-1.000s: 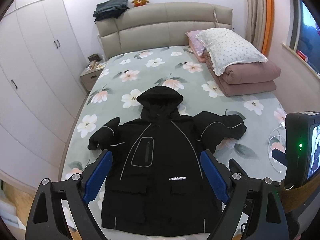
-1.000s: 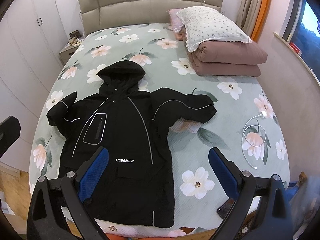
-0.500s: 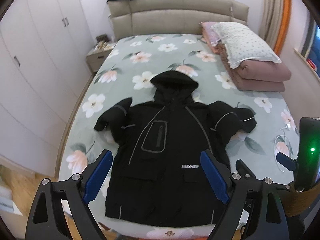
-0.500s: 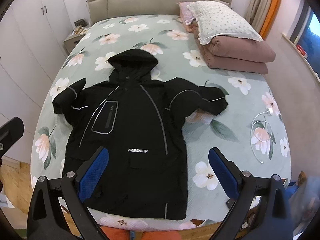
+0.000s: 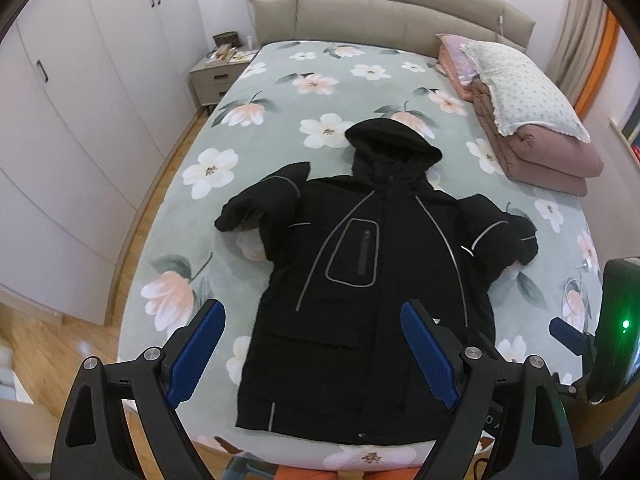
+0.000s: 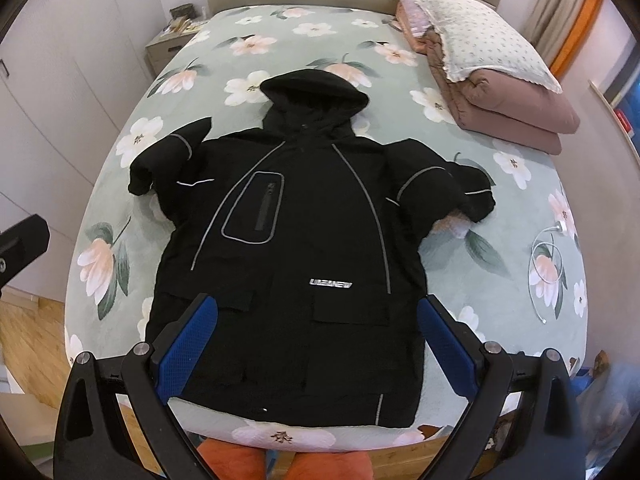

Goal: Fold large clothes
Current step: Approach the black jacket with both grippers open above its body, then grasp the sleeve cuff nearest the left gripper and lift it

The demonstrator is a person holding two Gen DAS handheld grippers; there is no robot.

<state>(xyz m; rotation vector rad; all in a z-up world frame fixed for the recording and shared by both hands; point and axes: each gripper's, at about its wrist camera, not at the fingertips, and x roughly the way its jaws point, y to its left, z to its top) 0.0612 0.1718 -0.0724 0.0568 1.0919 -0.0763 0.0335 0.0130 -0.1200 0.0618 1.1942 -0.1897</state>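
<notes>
A black hooded jacket (image 5: 372, 264) lies flat, front up, on the floral bed (image 5: 280, 92), hood toward the headboard and hem at the near edge. Both sleeves are bent beside the body. It also fills the middle of the right wrist view (image 6: 304, 232). My left gripper (image 5: 312, 348) is open and empty, held above the jacket's lower left part. My right gripper (image 6: 316, 340) is open and empty, above the jacket's hem and pockets. Neither touches the cloth.
A folded pink quilt with a pillow (image 5: 532, 120) lies at the bed's right side. A white cable (image 6: 548, 264) lies on the bed's right edge. A nightstand (image 5: 216, 76) and white wardrobes (image 5: 60, 100) stand on the left. Wooden floor (image 5: 36, 344) borders the bed.
Both grippers have shifted left and lowered toward the jacket, which now looks larger. The jacket itself has not moved.
</notes>
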